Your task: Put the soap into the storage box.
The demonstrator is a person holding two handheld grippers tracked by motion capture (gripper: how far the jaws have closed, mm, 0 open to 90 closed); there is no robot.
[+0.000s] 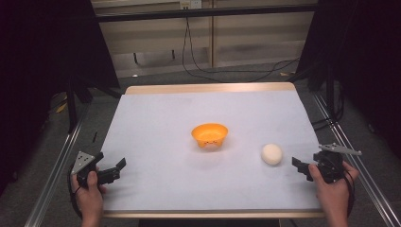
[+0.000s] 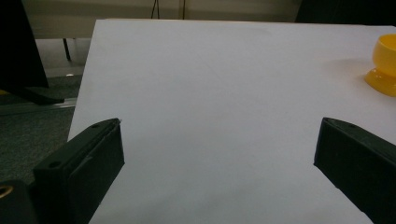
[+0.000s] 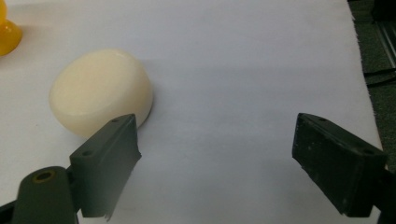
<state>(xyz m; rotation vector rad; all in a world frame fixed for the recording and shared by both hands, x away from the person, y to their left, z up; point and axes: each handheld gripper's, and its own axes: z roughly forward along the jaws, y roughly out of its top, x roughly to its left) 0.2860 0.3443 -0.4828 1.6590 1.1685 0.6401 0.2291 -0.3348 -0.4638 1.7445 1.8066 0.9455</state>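
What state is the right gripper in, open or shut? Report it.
Open. The right gripper has its two black jaws spread wide with bare white table between them; the round cream-white object lies beside its left jaw, ungripped.

The bun (image 3: 100,91) lies on the table (image 3: 243,60) just ahead of the right gripper's (image 3: 215,154) left jaw, bowl (image 3: 7,32) beyond.

- I can read no text, label, brand, number or sign anywhere here.
- The orange bowl (image 1: 209,135) and the cream round piece (image 1: 272,154) near my right gripper (image 1: 300,166) carry no print.
- The white worktop (image 1: 189,179) bears no marks from edge to edge.
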